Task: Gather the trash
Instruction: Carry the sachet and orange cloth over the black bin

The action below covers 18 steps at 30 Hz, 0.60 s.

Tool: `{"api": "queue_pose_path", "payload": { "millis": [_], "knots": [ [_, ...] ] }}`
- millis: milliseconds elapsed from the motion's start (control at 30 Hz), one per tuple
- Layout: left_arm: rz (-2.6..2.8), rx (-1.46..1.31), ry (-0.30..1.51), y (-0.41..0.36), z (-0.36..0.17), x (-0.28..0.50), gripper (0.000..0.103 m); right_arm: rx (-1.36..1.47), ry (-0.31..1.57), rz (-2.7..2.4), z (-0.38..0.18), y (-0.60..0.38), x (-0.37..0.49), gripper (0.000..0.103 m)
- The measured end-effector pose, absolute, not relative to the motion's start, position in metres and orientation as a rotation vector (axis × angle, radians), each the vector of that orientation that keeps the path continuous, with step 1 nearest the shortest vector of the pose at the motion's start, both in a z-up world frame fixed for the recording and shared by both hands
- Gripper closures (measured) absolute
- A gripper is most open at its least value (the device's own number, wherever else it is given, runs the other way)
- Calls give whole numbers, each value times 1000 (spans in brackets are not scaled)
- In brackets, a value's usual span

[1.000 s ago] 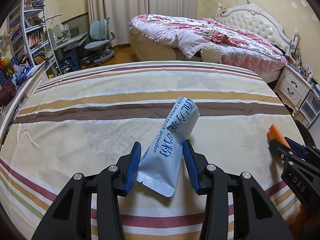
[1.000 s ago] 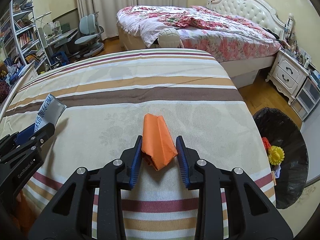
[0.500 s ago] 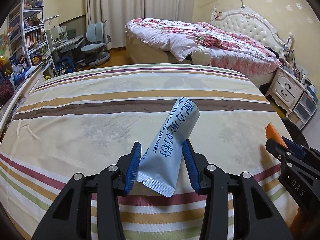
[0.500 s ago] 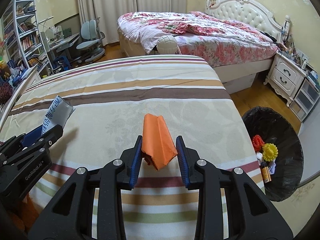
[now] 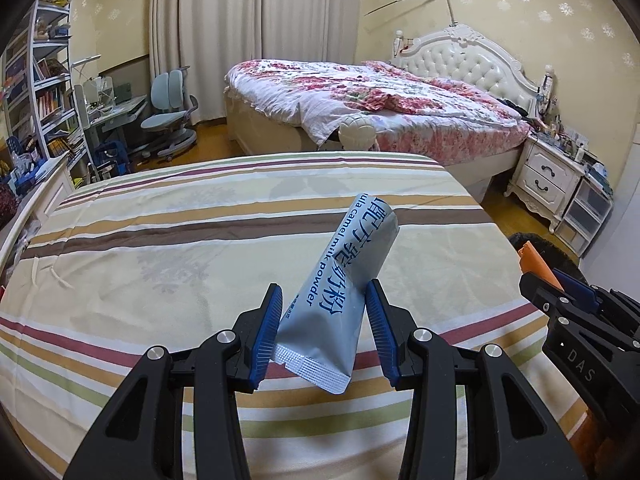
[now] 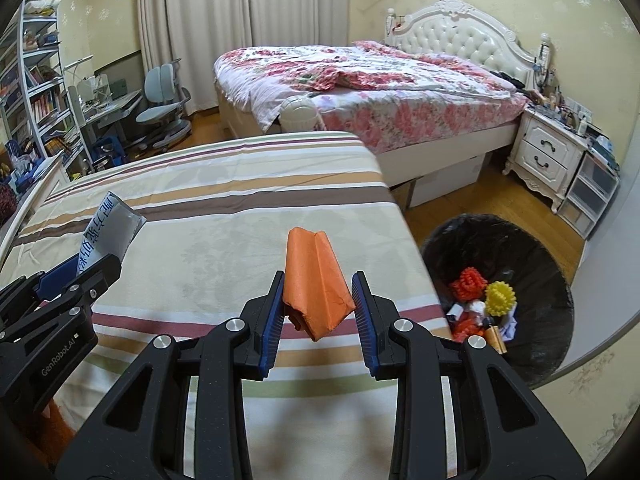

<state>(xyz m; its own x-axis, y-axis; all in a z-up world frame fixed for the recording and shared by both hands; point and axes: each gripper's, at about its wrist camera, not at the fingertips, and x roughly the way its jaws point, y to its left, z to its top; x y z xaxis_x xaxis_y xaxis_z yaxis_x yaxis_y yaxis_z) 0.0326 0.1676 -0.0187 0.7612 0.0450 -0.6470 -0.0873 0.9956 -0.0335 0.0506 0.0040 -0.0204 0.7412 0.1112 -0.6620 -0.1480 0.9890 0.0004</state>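
While the left gripper [image 5: 322, 326] clamps a milk-powder sachet [image 5: 340, 292], the right gripper [image 6: 318, 314] pinches orange paper [image 6: 316, 284].

Bedroom, warm indoor light. Pale yellow wallpaper [image 5: 500, 4] with small white floral motifs. Cream floor-length curtains [image 5: 248, 28] drawn across the far wall. Wooden floor [image 6: 452, 208], honey-toned. Large bed [image 5: 380, 104] with white tufted headboard [image 5: 468, 60] and rumpled pink floral quilt. White two-drawer nightstand [image 6: 548, 156] beside it, top cluttered with small items; translucent drawer unit [image 6: 592, 196] just beside that. Left side: white bookshelf [image 5: 36, 92] packed with books, a desk [image 5: 116, 108], pale blue swivel chair [image 5: 168, 116]. Foreground surface covered by striped sheet [image 5: 168, 248], cream with brown, tan, maroon and green bands.
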Motion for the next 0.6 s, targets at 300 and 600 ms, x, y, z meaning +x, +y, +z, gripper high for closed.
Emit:
{"api": "queue_pose_path", "payload": {
  "millis": [300, 600],
  "knots": [
    [0, -33, 651, 128, -3, 32, 59, -18, 677, 73, -10, -36, 39, 71],
    [-90, 7, 619, 79, 3, 46, 59, 34, 638, -45, -3, -96, 36, 71]
  ]
}}
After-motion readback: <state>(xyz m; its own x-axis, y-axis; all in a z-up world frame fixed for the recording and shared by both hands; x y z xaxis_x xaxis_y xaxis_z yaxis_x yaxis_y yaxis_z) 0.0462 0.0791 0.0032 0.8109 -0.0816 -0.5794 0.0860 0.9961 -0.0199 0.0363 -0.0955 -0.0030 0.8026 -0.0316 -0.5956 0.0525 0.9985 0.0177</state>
